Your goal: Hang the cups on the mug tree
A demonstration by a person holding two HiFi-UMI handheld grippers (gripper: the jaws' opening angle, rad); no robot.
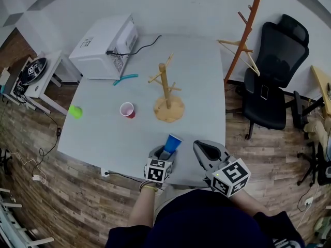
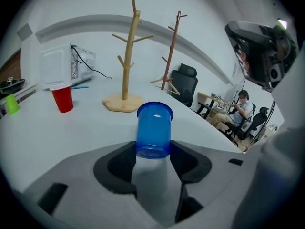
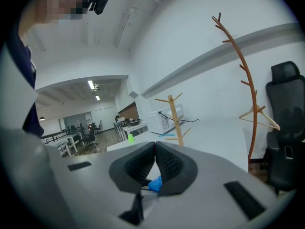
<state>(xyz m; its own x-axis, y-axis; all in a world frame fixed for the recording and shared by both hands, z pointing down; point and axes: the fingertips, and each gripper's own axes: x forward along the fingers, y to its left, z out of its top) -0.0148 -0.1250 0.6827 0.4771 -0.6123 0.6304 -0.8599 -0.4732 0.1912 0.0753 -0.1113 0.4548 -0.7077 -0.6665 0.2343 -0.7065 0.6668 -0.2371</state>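
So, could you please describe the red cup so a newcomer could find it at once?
On the grey table, look left of the wooden mug tree. The red cup stands upright there; the other cups are a blue cup and a green cup.

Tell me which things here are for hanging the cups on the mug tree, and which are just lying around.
For the job: mug tree, blue cup in the left claw, red cup, green cup.
Just lying about: microwave, teal object, coat stand, office chair.
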